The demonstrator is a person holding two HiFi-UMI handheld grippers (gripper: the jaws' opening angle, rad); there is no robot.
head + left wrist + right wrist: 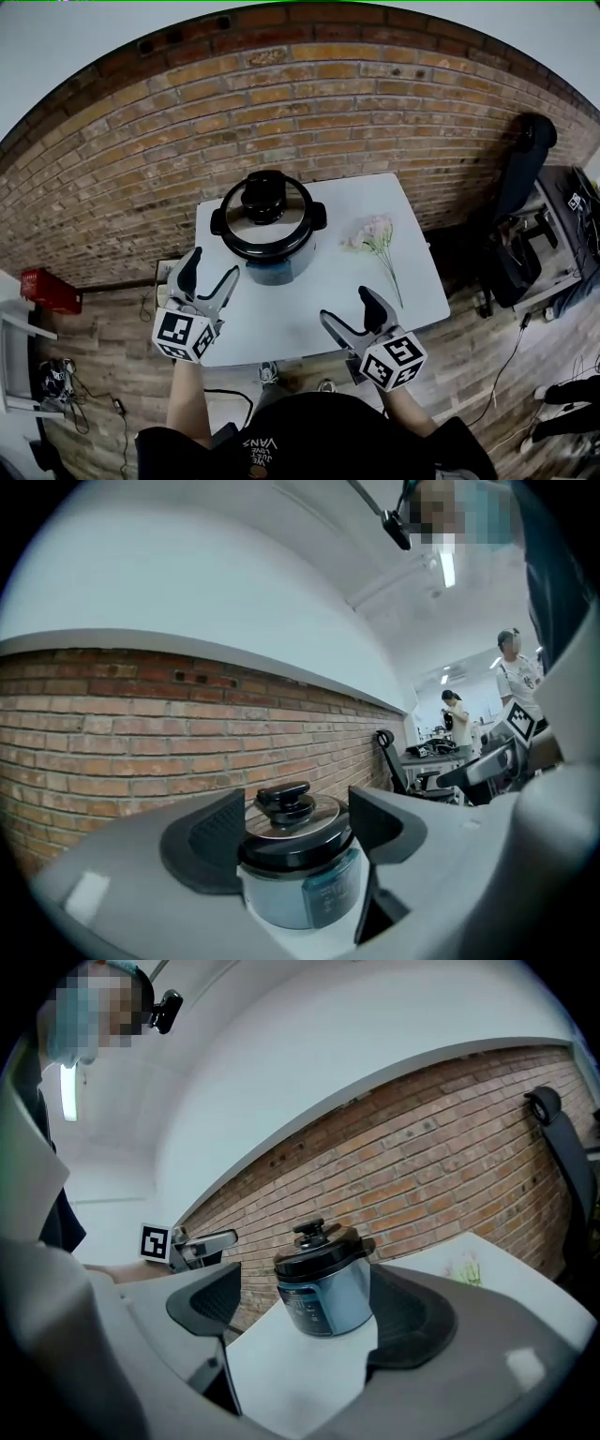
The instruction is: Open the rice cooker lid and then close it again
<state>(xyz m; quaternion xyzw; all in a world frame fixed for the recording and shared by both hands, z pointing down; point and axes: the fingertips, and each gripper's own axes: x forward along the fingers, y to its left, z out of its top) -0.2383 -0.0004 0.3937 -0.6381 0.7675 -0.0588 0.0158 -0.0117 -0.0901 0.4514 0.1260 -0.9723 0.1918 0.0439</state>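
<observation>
The rice cooker (269, 246) stands at the back of the white table (412, 281), pale blue with a black rim. Its lid (265, 214) is down, a black knob (263, 194) on top. My left gripper (208, 274) hovers open near the table's front left corner, short of the cooker and apart from it. My right gripper (350, 312) is open over the front edge, well back from the cooker. In the left gripper view the cooker (302, 885) shows between the wide jaws but beyond them. The right gripper view frames the cooker (324, 1290) the same way, untouched.
A small bunch of pale artificial flowers (373, 240) lies on the table to the right of the cooker. A brick wall (141, 141) runs behind the table. A black office chair (523, 164) and a cluttered desk (572, 225) stand at the right, a red box (51, 291) at the left.
</observation>
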